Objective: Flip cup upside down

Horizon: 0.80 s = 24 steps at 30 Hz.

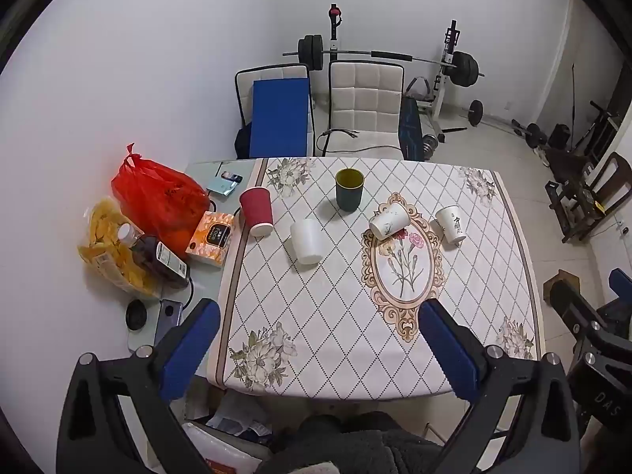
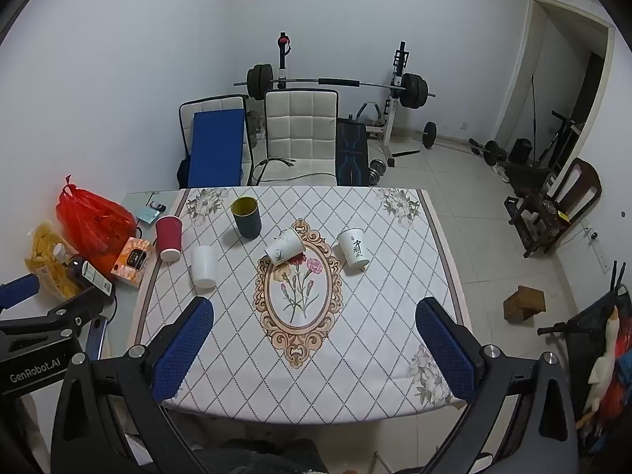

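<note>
Both wrist views high above the near table edge, facing forward and down, sharing the whole tabletop and gym corner.

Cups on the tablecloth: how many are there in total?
5. Red cup at left edge, plain white cup beside it, dark green cup behind, flowered cup lying at centre, lettered cup right. None seems hidden.

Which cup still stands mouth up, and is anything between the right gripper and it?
Only the green cup shows an open mouth. The right gripper is open at the near edge. The tipped white cup lies just right of a straight path; otherwise only bare tablecloth lies between.
</note>
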Motion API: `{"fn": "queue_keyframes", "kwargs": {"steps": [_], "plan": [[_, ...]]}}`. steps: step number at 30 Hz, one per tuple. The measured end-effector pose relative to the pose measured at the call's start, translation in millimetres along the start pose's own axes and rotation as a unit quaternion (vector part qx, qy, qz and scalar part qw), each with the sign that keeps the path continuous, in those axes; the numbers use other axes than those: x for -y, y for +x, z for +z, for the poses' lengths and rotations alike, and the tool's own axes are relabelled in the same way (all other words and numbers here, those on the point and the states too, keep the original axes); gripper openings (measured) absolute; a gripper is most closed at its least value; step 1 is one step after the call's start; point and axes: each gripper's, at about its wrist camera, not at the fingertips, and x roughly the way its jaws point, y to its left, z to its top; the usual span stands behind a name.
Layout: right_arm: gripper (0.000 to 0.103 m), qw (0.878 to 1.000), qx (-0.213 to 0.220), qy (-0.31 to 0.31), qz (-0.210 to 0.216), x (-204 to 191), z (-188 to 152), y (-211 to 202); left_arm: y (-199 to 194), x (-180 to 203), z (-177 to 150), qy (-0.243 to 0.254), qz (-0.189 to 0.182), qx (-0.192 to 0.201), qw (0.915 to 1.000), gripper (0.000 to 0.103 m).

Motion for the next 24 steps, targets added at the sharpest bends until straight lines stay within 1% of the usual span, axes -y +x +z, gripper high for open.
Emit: {"fn": "queue_keyframes", "kwargs": {"steps": [7, 24], "plan": [[0.103, 1.000, -0.002, -0.003, -0.003, -0.1, 0.0, -0.2, -1.1, -0.7, 0.2, -0.005, -0.007, -0.001, 1.0000, 0.103], [0.103, 1.000, -0.003, 0.001, -0.002, 0.6, -0.6, -0.7, -5.5, 4.1, 2.4, -0.003, -0.006, 0.001, 1.0000, 0.103]]}}
